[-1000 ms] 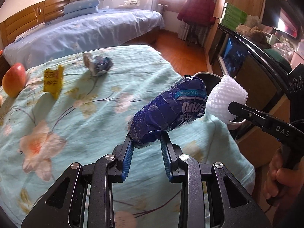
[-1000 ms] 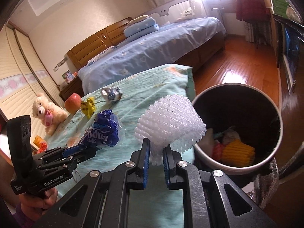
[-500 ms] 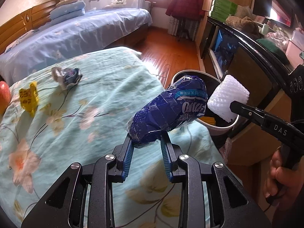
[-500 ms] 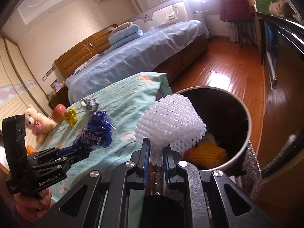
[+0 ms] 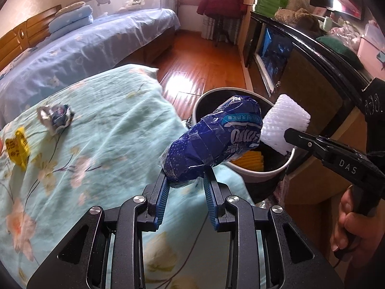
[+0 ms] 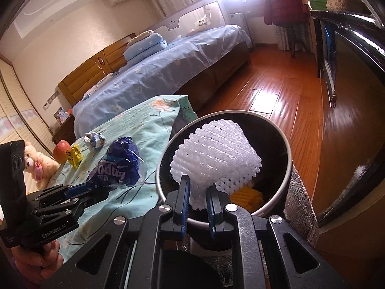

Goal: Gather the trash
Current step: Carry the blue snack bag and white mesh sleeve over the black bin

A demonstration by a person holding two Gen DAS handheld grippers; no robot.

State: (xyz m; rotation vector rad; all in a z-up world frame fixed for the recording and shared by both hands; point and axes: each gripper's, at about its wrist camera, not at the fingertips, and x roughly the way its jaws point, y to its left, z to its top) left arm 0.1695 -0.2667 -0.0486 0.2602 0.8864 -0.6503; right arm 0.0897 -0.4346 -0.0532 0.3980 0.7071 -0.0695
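We've swung both loads off the bed (image 5: 101,149) and over to the bin (image 6: 286,159): our right gripper (image 6: 197,196), clamped on the foam net (image 6: 216,154), now hangs right over the opening. Our left gripper (image 5: 185,180) pinches the blue wrapper (image 5: 214,142), its tip just past the rim. Both look ready to drop; two scraps remain on the bed.

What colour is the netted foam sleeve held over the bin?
White, clearest in the right wrist view: foam sleeve.
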